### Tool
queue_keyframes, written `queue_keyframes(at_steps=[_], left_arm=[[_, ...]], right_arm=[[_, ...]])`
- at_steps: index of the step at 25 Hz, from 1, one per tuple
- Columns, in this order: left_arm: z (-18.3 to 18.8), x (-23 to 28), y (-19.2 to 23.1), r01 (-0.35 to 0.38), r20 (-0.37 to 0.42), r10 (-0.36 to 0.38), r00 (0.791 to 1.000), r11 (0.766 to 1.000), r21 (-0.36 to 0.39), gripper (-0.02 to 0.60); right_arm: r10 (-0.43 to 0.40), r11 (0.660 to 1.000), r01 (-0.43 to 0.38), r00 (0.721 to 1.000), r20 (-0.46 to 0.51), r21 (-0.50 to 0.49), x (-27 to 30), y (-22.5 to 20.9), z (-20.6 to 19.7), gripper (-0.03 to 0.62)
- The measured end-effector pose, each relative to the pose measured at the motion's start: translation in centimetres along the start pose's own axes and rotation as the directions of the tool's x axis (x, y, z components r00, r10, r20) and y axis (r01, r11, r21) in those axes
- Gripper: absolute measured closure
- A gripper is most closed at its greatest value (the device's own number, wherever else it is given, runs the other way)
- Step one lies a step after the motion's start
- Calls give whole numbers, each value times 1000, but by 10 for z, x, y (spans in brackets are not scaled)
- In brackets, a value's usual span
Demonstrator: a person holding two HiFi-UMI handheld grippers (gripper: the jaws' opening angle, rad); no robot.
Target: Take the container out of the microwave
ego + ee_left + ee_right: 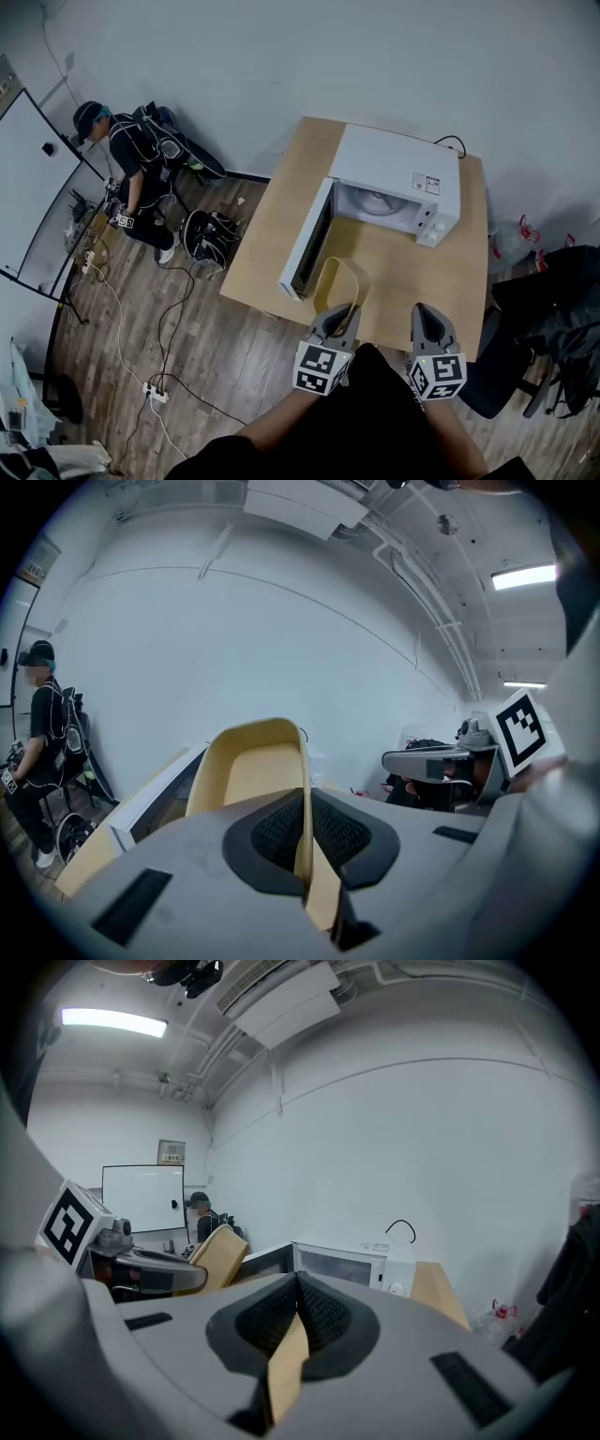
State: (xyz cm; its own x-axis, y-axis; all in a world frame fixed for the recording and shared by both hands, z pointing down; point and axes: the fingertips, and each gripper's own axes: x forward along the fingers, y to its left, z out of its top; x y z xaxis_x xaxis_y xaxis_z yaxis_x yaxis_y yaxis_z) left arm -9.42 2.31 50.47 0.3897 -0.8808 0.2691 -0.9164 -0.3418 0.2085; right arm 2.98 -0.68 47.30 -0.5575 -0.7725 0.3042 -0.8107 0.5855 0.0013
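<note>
A white microwave (pixel 394 178) stands on the wooden table (pixel 281 216) with its door (pixel 309 239) swung open to the left and its cavity facing me. In front of it, a pale yellow container (pixel 337 281) hangs tilted above the table. My left gripper (pixel 339 314) is shut on the container's near rim. In the left gripper view the container (pixel 248 771) rises from between the pads (pixel 272 832). My right gripper (pixel 429 319) is beside it to the right, shut, with nothing in it. The right gripper view shows the container (pixel 217 1255) at left and the microwave (pixel 342 1262) ahead.
A person in black (pixel 127 159) crouches at the far left beside a whiteboard (pixel 28 187). Cables and a power strip (pixel 155 394) lie on the wooden floor. A black chair and bags (pixel 544 328) stand right of the table.
</note>
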Motion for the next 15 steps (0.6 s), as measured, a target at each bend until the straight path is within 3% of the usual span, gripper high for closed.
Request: queue_keyframes(at_steps=[15], left_arm=[[20,0,-4,14,47,-16,999,999,30,560]], right_arm=[[-22,999,24,999,38,-46,2,17,15,535]])
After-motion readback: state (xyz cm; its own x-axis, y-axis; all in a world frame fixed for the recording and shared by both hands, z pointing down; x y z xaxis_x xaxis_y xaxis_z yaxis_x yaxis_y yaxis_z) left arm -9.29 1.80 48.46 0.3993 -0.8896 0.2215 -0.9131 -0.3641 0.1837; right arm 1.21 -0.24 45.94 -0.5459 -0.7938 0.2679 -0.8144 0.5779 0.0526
